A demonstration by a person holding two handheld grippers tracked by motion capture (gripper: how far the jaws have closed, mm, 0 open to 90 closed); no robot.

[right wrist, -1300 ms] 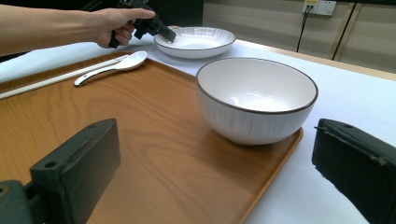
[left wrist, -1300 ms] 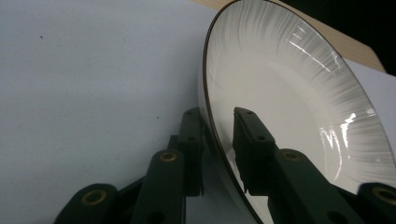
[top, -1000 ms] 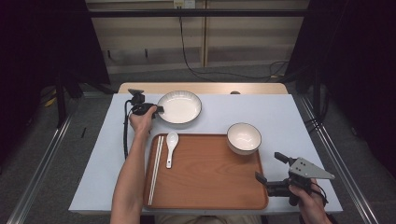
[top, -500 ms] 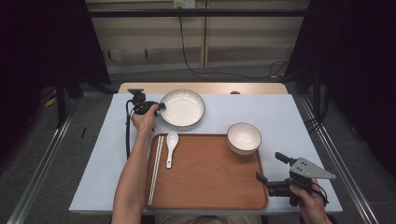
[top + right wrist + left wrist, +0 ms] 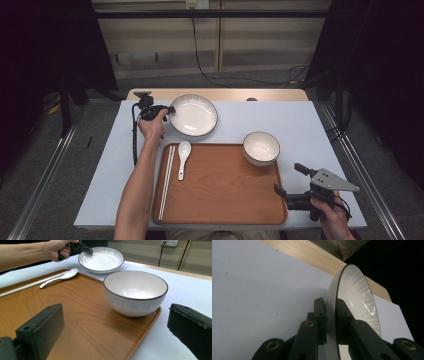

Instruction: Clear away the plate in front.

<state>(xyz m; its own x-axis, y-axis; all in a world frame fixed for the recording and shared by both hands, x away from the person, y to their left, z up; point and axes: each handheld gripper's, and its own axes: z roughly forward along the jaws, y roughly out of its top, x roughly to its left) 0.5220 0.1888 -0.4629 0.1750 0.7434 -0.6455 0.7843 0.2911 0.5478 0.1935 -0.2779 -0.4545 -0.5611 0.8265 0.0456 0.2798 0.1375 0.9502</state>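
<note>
While the plate is pinched by its left rim between the two pads of the left gripper, it lies on the white table beyond the far left corner of the wooden tray. Judged from the left gripper view, the rim is clamped firmly from both faces, one pad above and one beneath. If the plate is meant for the tray, as is judged likely, it is best lifted level, since a hold at one edge lets the far side sag and the glazed rim slip. The spoon and the chopsticks lying along the tray's left side should be cleared, and the bowl standing on the far right corner should not be struck.

The right gripper is held near the tray's near right corner with its jaws spread wide and nothing between them; in the right gripper view the bowl is seen well ahead of them.

Whether the plate's underside is resting on the table or is raised slightly cannot be told. The pad beneath the rim is hidden in the high view, and the plate's lower edge is cut off in the left gripper view.
</note>
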